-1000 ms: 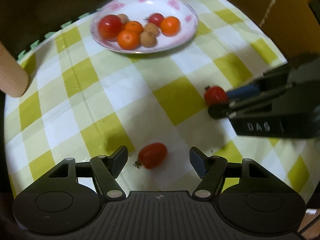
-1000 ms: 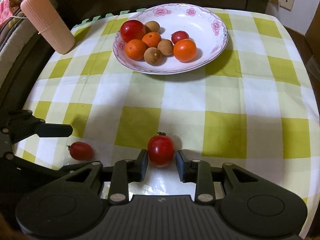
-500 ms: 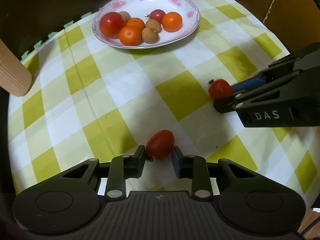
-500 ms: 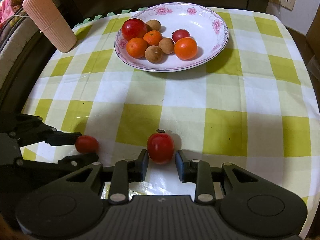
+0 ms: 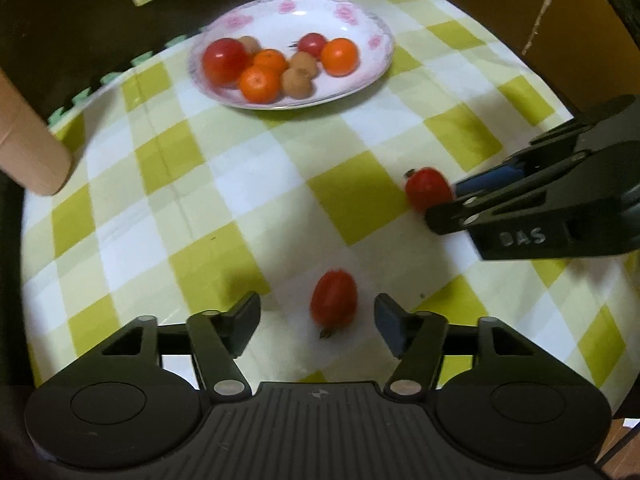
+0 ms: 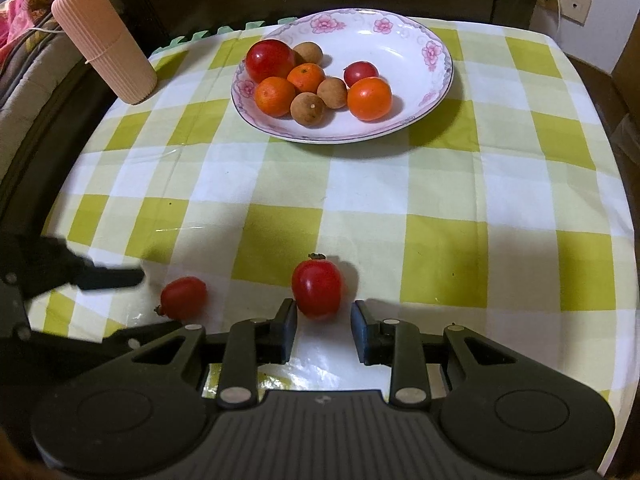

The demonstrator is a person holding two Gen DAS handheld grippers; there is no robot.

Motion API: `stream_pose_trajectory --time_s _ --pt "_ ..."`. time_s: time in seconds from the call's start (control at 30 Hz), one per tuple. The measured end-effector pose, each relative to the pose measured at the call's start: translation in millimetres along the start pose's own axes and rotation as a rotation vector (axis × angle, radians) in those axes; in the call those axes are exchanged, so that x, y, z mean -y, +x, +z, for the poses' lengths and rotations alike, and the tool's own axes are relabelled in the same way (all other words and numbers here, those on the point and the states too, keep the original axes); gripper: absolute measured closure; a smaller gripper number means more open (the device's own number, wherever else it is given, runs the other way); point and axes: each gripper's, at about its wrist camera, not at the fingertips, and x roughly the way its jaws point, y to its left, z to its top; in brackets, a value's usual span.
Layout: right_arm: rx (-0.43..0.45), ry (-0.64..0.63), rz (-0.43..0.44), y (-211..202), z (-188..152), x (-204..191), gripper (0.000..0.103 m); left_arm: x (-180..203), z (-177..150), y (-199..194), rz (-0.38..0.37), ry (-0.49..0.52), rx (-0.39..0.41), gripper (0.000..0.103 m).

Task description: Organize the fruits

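Red tomato [image 5: 334, 298] between opening left gripper [image 5: 318, 316] jaws, seemingly untouched

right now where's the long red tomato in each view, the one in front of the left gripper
Left wrist view: the long tomato lies low in the middle, on the cloth between the left gripper's opening jaws, touching neither.
Right wrist view: the same tomato is at lower left, left of the round tomato at the right gripper.
Shared landmark: the flowered plate of fruit at the far side of the table.
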Motion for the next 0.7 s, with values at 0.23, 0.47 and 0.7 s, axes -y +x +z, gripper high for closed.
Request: stream_pose_trajectory --time_s 0.23,0.47,0.7 --pt "-0.011 0.004 0.002 3.0 -0.5 1.3 0.075 8.3 2.6 10.4 0.015 0.027 -0.022 0.053" --pt "-0.010 0.001 0.001 3.0 0.1 0.8 0.075 8.5 6.5 9.3 0.016 -0.001 -0.028 0.067" --pt "-0.002 -0.009 -0.007 1.6 -1.3 0.8 0.075 5.9 2.2 8.4 0.012 -0.024 -0.031 0.060"
